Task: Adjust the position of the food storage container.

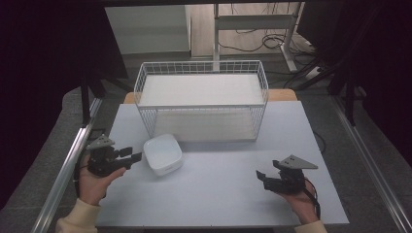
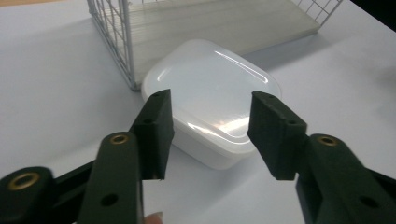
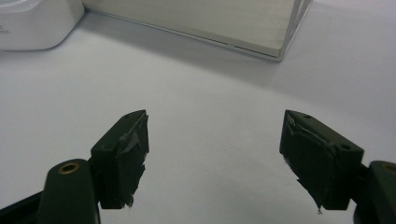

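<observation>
White rounded-square plastic container (image 1: 163, 154) w/ translucent lid sits on the pale grey bench (image 1: 228, 194), just in front of the white wire basket (image 1: 201, 99), near its left corner. Looks light, stiff, thin-walled; glossy lid prob. slippery, so best taken across the side walls below the rim, not on the lid. Basket is large w/ a pale board floor, open top. Bench surface smooth, matte, otherwise bare; dark room behind, cables on floor. Left tongs (image 2: 208, 133) partly open, pads astride the container's near corner w/o pressing it. Right tongs (image 3: 215, 158) wide, nothing between, well apart over bare bench.
</observation>
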